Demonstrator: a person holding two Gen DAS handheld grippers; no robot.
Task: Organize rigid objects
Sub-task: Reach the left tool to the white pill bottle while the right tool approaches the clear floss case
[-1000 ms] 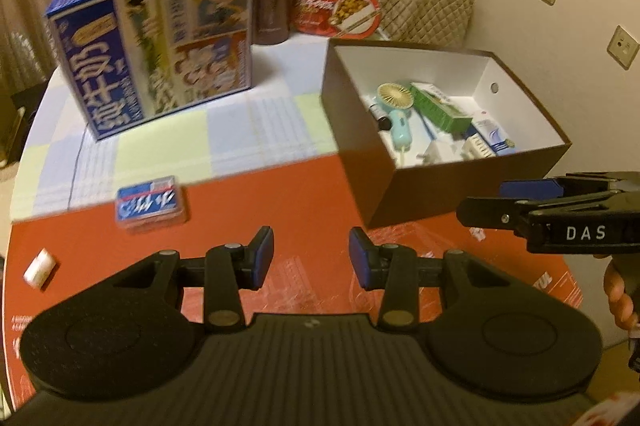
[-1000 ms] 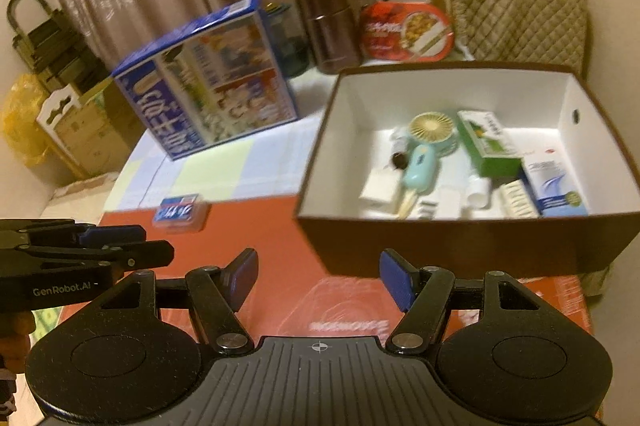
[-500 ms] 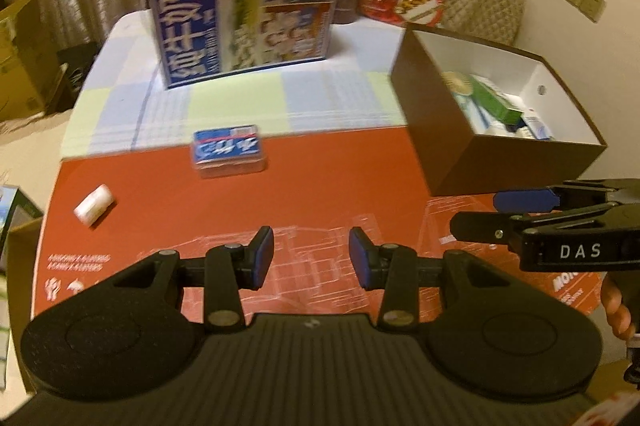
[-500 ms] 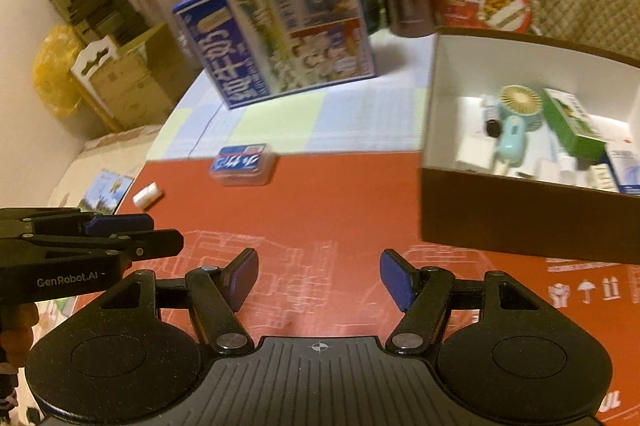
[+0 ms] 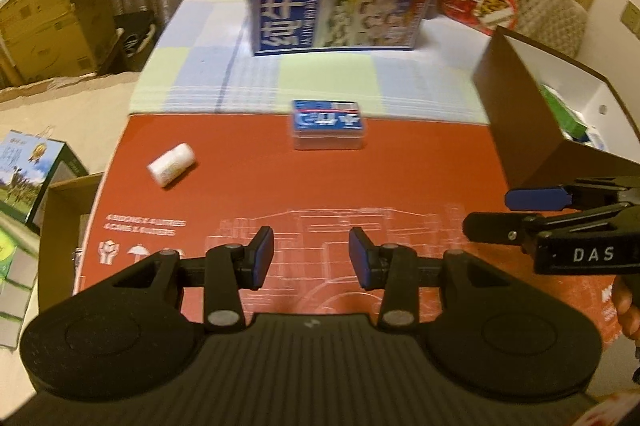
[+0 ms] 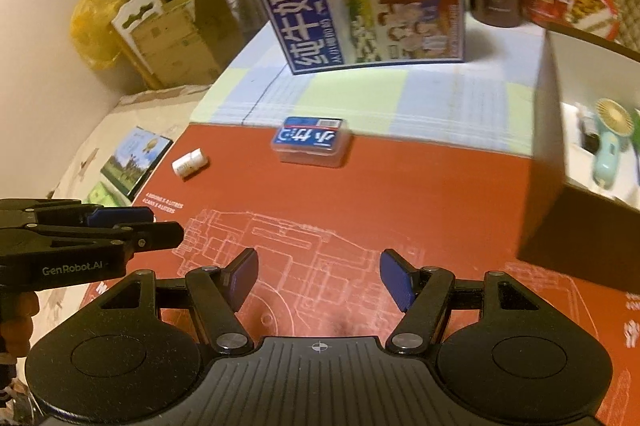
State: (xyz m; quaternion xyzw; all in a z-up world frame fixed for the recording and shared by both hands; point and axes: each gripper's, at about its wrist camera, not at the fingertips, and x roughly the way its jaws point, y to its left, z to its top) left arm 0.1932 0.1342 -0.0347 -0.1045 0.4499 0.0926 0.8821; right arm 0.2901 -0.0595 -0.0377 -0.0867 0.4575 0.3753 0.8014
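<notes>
Clear plastic case [image 5: 327, 130], matt red mat [image 5: 400, 182]

Two side-by-side wrist views over table [image 5: 400, 182]

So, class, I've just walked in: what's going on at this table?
A person holds a gripper in each hand, tidying loose items into the brown box. The left gripper and right gripper are both open and empty, above the red mat. A clear plastic case and a small white roll lie on the mat outside the box.
</notes>
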